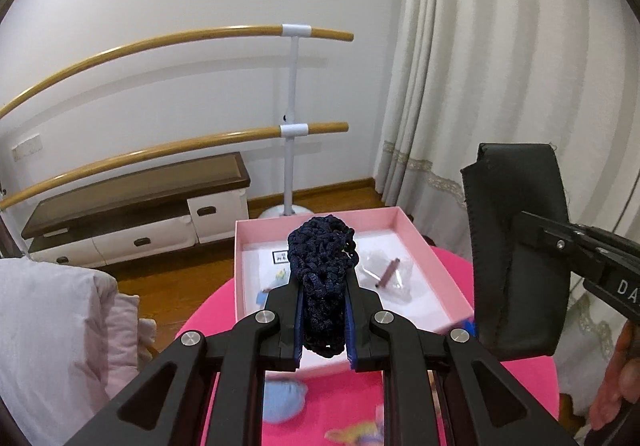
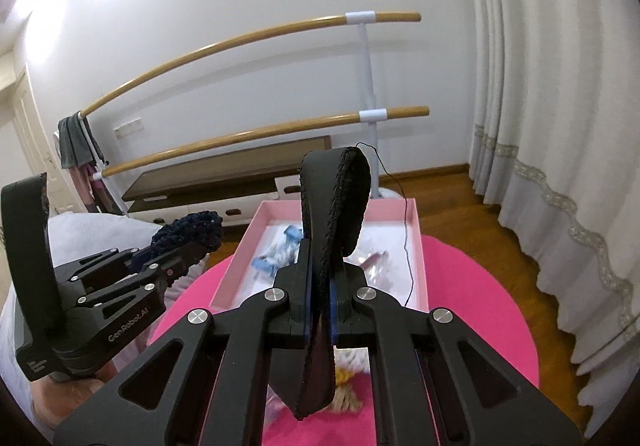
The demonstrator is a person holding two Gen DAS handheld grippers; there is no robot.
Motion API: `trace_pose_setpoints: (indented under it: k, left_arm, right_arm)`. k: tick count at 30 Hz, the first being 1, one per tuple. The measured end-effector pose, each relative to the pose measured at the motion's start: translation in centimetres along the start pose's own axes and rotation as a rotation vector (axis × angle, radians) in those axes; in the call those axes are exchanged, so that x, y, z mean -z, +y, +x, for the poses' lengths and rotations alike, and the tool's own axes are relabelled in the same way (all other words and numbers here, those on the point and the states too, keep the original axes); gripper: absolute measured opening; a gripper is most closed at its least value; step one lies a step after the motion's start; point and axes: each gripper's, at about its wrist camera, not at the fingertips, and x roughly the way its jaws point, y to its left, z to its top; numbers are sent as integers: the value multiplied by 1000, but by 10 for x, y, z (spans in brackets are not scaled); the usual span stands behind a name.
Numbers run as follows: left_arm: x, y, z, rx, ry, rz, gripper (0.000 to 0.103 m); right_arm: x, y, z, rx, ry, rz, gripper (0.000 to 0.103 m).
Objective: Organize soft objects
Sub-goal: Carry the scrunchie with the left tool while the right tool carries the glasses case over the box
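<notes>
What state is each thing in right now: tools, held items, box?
Left tool: shut on the knitted piece.
Knitted piece: dark blue, bunched, held above the box.
Right tool: shut on the black pouch.
Black pouch: folded, held in the air, loose thread hanging.
Pink box: open, on the pink table, small items inside.

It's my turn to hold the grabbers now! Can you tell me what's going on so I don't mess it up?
Left gripper: jaws shut on the navy crocheted piece, held above the pink box.
Right gripper: jaws shut on the black stitched pouch, also above the box.
Done: some small things already lie in the box.
Left: probably lower both in; soft things remain on the pink table.
</notes>
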Motion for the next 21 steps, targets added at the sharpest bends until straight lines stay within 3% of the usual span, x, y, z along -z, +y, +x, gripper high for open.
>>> trace_pose_setpoints:
  k: [10,21]
  left_arm:
    - [-31,8,82,14,81,-35,13]
    - [-58,14,167,26,140,-58,14]
  right_arm:
    - [-22,-17,74,8,92,-1,6]
    - [-16,-23,141,12,202,-19,6]
